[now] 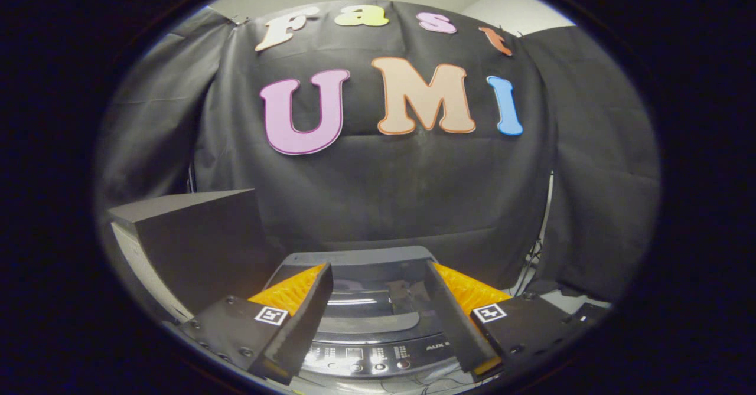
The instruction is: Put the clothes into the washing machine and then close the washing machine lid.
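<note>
- Dark grey plastic forms the top of the washing machine (366, 259), a top-loading model seen from its front side; the control panel (369, 356) with its buttons runs along the front edge, nearest the gripper.
- The washing machine lid (369, 300) appears to lie down flat over the tub, glossy, with a light streak across it. I judge it closed, though the fingers mask both of its side edges.
- No clothes can be made out on the machine top or around it. Whether any lie inside the tub cannot be told.
- The gripper (378, 318) hangs over the front edge of the machine. Its fingers stand spread wide with nothing between them, one over the left half of the lid and one over the right.
- Key relation: the lid lies directly ahead of and below the jaws, centred in their gap. Its long axis runs left to right, parallel to the front edge and across the fingers' line of reach.
- A dark boxy block (189, 235) stands beside the machine's left edge, apart from the fingers.
- Assessment: a closed lid with no garment in sight fits either a load waiting elsewhere or a load already shut inside. The scene does not settle which.
</note>
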A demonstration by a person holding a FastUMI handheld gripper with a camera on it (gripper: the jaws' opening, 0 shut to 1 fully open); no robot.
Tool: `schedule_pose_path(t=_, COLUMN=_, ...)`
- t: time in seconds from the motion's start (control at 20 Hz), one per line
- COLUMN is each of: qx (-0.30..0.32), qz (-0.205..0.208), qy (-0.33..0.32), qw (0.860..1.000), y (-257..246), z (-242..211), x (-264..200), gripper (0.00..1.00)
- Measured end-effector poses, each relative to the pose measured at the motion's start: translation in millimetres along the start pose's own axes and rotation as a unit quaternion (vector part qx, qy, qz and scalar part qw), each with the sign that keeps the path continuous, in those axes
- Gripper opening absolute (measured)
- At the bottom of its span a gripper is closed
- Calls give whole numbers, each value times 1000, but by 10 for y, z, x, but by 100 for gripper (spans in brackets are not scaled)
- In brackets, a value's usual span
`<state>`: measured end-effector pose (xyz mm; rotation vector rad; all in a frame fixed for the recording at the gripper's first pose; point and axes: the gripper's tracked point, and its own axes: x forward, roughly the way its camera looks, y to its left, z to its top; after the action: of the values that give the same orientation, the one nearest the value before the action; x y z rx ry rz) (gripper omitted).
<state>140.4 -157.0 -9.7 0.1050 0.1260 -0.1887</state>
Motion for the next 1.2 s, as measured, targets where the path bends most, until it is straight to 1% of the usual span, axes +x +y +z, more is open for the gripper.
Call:
schedule_pose_path(t=0.15, qx=17, qz=13, qy=-11, qw=1000, y=104, z=111, x=-218, gripper=98)
schedule_pose_path(t=0.4, qx=21, qz=33, qy=-13, qw=999, y=151, z=53, x=-574, gripper=97)
schedule_pose_path(t=0.6, qx=5, qz=51, qy=-30, qw=998, y=259, z=81, x=-890, gripper=97)
schedule_pose_path(t=0.7, qx=22, qz=59, qy=-29, qw=998, y=282, z=50, x=-1105, gripper=97)
schedule_pose_path(t=0.8, qx=33, qz=74, qy=-41, qw=996, y=346, z=126, x=-1327, gripper=97)
schedule_pose_path(t=0.9, qx=21, qz=82, qy=-52, qw=995, y=355, z=159, x=-1468, gripper=97)
schedule_pose_path(t=1.1, qx=-40, qz=73, qy=-68, qw=994, y=189, z=183, x=-1688, gripper=97)
schedule_pose_path(t=1.2, qx=-60, qz=74, qy=-83, qw=992, y=128, z=221, x=-1780, gripper=98)
